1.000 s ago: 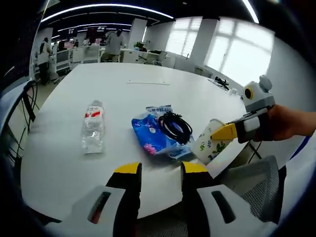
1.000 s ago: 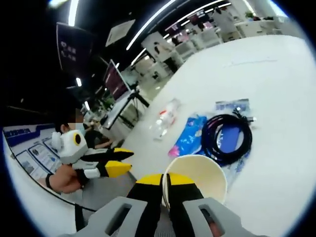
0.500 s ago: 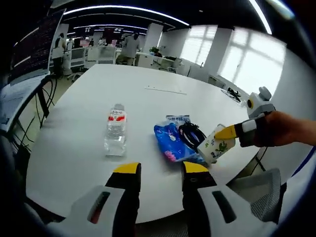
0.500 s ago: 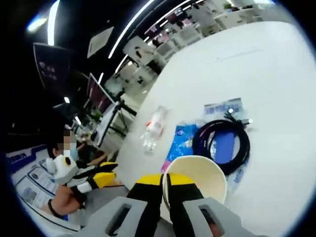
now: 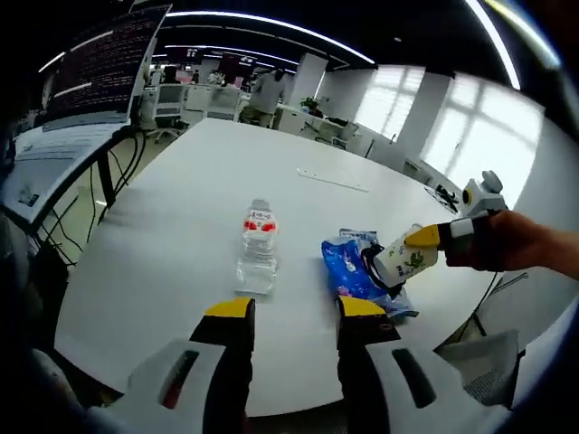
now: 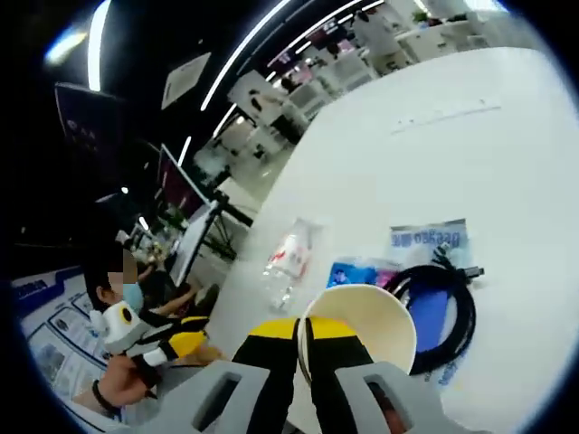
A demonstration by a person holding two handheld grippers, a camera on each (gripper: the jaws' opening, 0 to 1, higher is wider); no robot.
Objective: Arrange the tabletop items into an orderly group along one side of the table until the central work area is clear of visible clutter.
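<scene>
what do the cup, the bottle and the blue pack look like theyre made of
Cup: seems to be paper, with a matte cream inside, a thin rolled rim and a printed green pattern outside.
Bottle: clear plastic, glossy; the table shows through it, and it has a red and white label.
Blue pack: probably soft plastic film, shiny, crinkled and printed.

Monitor (image 5: 95,68) at table's left; desks, possibly office chairs (image 5: 172,95), beyond; bright windows (image 5: 434,117).

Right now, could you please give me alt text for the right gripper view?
The right gripper is shut on the rim of a paper cup above a white table. Beyond it lie a black cable on blue packets and a water bottle.
</scene>
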